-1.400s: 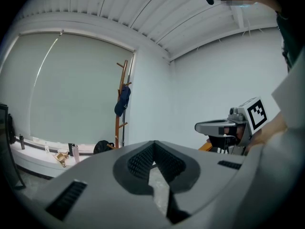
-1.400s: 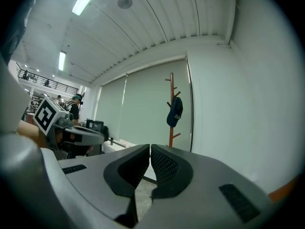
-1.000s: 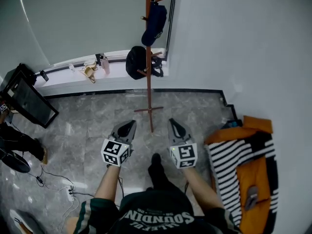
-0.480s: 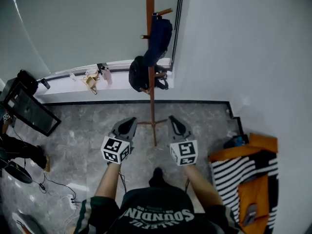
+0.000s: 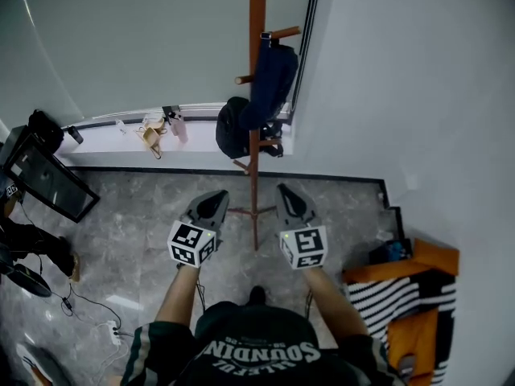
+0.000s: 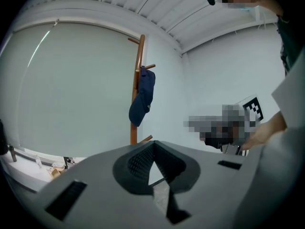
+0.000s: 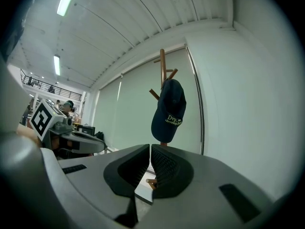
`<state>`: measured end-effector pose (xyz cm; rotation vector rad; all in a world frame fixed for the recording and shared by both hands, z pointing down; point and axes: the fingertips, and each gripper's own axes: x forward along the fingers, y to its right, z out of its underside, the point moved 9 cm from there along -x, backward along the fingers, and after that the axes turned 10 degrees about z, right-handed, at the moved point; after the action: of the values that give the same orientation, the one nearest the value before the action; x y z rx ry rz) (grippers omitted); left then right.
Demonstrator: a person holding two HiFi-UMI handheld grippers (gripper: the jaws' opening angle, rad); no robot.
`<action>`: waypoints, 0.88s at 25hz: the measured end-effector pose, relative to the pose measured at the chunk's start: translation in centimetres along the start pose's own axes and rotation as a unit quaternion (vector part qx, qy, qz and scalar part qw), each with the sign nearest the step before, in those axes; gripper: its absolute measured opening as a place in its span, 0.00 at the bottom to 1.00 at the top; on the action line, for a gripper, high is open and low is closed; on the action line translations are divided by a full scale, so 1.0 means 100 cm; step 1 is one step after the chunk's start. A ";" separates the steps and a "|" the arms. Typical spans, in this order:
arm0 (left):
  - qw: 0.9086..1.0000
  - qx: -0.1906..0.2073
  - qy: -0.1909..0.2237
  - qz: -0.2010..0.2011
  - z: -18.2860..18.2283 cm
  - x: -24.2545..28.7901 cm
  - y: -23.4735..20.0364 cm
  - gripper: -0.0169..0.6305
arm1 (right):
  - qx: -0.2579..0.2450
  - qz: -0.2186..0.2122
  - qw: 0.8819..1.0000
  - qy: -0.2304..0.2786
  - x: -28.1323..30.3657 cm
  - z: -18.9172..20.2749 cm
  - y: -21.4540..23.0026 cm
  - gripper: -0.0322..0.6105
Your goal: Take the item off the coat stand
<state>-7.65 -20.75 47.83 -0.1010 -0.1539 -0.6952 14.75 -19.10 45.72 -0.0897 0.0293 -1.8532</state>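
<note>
A navy cap (image 5: 270, 80) hangs on an upper peg of the wooden coat stand (image 5: 257, 22), which rises from the grey floor by the window. The left gripper view has the cap (image 6: 141, 99) high on the stand (image 6: 138, 66). In the right gripper view the cap (image 7: 168, 111) shows pale lettering. My left gripper (image 5: 211, 206) and right gripper (image 5: 290, 201) are held side by side, low in front of the stand's base, well short of the cap. Both are shut and hold nothing: left gripper (image 6: 152, 146), right gripper (image 7: 150, 147).
A black bag (image 5: 233, 127) hangs lower on the stand, by the window sill (image 5: 121, 135), which carries small items. A black framed object (image 5: 44, 175) leans at the left. Orange and striped cloth (image 5: 418, 296) lies at the right. Cables (image 5: 105, 312) run over the floor. A white wall (image 5: 402, 95) stands close on the right.
The stand and cap have come nearer and lower in the head view, and the striped cloth has slid toward the bottom right. Both grippers stay shut, side by side.
</note>
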 end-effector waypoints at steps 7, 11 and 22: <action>1.000 0.002 -0.005 0.015 -0.003 0.012 -0.028 0.03 | -0.001 0.013 1.000 0.000 0.022 0.004 -0.004 0.05; 0.999 0.004 -0.005 0.033 -0.005 0.017 -0.037 0.03 | 0.003 0.024 1.000 -0.009 0.029 0.003 -0.006 0.05; 0.998 0.005 0.004 0.055 -0.006 0.013 -0.055 0.03 | 0.004 0.052 0.999 0.004 0.031 -0.008 -0.024 0.31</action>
<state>-10.16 -25.83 47.73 -0.0967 -0.1426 -0.5846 11.50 -21.37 45.18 -0.0750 0.0316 -1.7492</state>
